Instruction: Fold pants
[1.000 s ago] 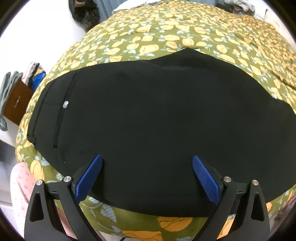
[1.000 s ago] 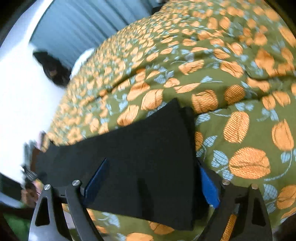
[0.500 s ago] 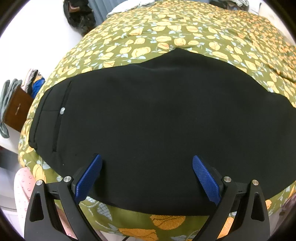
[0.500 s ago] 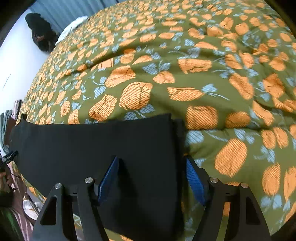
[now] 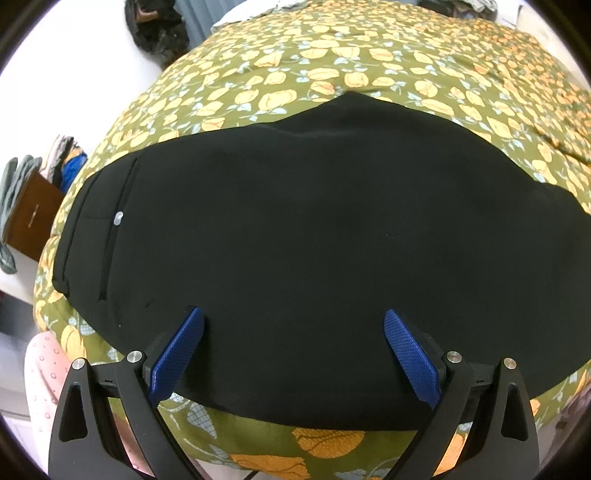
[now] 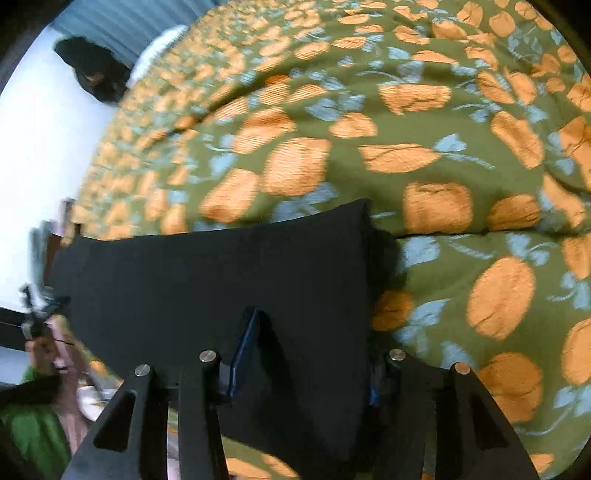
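Note:
Black pants (image 5: pixel 295 236) lie flat along the near edge of a bed, waistband with a small white button (image 5: pixel 118 218) at the left. My left gripper (image 5: pixel 291 332) is open, its blue pads over the pants' near edge, holding nothing. In the right wrist view the leg end of the pants (image 6: pixel 229 280) lies between the fingers of my right gripper (image 6: pixel 306 354). Its jaws have narrowed around the hem; the right pad is hidden by the cloth, so I cannot tell whether they pinch it.
The bed is covered by an olive quilt with orange flowers (image 5: pixel 369 70). A wooden nightstand with clothes (image 5: pixel 33 206) stands at the left. A dark bag (image 5: pixel 155 29) hangs on the far wall. A person's hand and green sleeve (image 6: pixel 40 387) show at lower left.
My right gripper's jaws have closed in around the leg end of the pants and the view has swung and blurred. My left gripper has stayed open over the pants' near edge.

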The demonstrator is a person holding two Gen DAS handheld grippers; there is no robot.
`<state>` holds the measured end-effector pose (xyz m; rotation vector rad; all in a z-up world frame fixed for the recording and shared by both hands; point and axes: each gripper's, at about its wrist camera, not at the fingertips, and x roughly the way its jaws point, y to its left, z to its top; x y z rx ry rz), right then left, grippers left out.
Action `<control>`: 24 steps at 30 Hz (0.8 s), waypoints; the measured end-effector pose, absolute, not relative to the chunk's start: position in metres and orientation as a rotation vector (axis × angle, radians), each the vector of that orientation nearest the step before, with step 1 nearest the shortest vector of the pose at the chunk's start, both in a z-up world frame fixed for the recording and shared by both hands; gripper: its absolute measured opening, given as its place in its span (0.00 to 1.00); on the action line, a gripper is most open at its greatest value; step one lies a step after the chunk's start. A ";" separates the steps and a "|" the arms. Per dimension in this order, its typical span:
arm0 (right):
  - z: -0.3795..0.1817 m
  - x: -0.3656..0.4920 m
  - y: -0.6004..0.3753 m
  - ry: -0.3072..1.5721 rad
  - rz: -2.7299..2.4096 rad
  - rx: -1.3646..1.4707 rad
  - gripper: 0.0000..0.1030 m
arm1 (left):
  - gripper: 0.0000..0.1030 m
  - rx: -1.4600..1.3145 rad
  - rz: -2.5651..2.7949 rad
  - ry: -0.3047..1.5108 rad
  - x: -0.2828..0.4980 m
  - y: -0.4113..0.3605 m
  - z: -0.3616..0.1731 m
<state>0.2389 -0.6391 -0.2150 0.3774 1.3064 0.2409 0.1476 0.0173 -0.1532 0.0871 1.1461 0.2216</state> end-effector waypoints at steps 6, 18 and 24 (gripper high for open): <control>-0.179 0.226 -0.614 1.130 0.341 0.504 0.20 | 0.96 0.052 0.227 1.146 0.148 0.023 -0.154; -0.163 0.248 -0.363 0.857 0.675 0.791 0.20 | 0.96 0.020 0.199 1.122 0.143 0.026 -0.153; -0.208 0.279 -0.193 1.052 0.608 0.680 0.90 | 0.96 -0.030 0.184 1.100 0.133 0.041 -0.147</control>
